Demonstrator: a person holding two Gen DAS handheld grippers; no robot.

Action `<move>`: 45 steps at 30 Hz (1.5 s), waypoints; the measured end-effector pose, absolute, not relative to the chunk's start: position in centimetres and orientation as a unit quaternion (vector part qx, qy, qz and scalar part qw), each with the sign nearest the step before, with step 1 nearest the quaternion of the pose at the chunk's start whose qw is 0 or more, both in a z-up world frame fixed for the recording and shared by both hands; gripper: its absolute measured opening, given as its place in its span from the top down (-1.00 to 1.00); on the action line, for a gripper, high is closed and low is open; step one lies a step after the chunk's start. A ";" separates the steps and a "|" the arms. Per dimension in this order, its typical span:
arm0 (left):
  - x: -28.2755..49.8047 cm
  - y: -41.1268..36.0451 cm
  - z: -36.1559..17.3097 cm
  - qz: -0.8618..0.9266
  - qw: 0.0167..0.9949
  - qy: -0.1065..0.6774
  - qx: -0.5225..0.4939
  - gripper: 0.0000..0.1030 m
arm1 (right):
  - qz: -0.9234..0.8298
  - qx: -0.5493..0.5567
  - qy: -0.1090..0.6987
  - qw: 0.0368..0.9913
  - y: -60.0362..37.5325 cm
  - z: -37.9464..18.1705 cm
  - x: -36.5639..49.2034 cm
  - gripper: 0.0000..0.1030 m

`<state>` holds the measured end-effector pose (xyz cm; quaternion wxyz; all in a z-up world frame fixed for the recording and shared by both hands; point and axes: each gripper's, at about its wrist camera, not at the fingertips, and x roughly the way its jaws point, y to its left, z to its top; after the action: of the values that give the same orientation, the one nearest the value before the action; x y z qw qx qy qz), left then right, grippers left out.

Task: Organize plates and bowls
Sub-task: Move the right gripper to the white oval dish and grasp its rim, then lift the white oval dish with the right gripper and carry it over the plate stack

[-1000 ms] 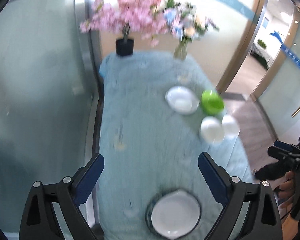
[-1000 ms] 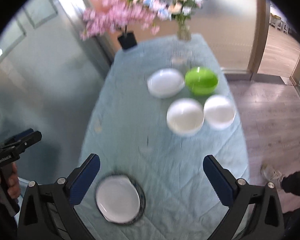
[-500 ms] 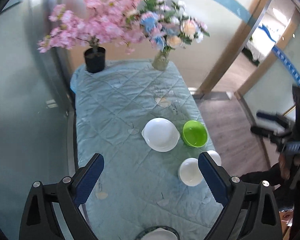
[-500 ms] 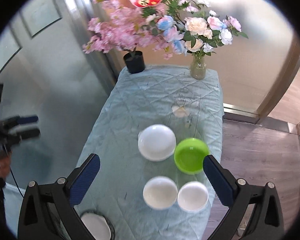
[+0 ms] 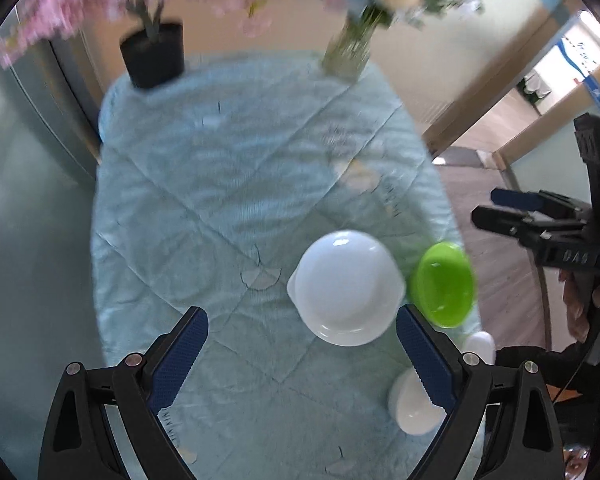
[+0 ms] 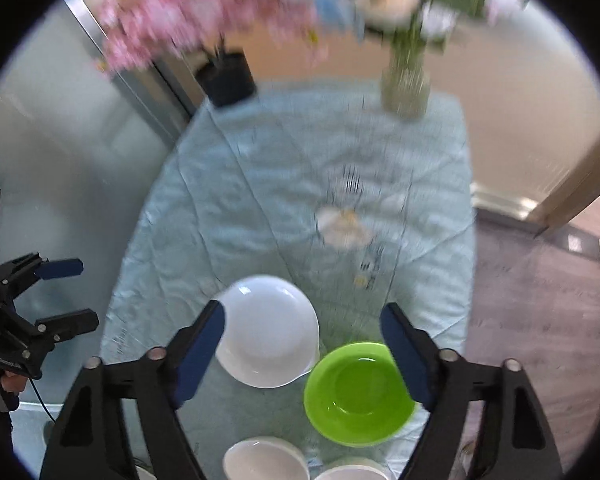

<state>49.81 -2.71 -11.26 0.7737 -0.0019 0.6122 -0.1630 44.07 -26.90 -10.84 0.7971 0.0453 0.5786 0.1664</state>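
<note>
Both tongs hung above the worktop (image 5: 220, 184), pointing steeply down at the dishes. The left tongs (image 5: 300, 356) stood wide open and held nothing; the white plate (image 5: 346, 288) lay on the cloth between their tips in view, not touched. The right tongs (image 6: 302, 354) were closing, though still fairly wide, with nothing gripped: the plate (image 6: 268, 330) and the green bowl (image 6: 358, 394) lay beneath them, touching or nearly so. Two small white bowls (image 6: 266, 460) sat side by side nearer the person, at the bottom edge of the right view. All the dishes were bunched toward the worktop's right side, so it seemed likely the tongs hung there to choose a first piece for stacking. The black pot (image 5: 152, 56) and glass vase (image 5: 346, 54) stood at the far end, well apart from the dishes.
</note>
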 end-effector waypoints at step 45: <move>51.3 -5.1 -28.7 -0.175 0.701 0.689 -0.058 0.84 | 0.161 0.018 0.679 0.716 -21.4 -27.8 46.3 0.72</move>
<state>51.35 -5.07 -28.69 0.7008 -0.0580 0.6892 -0.1748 46.28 -21.42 -27.81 0.7162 0.0183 0.6788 0.1611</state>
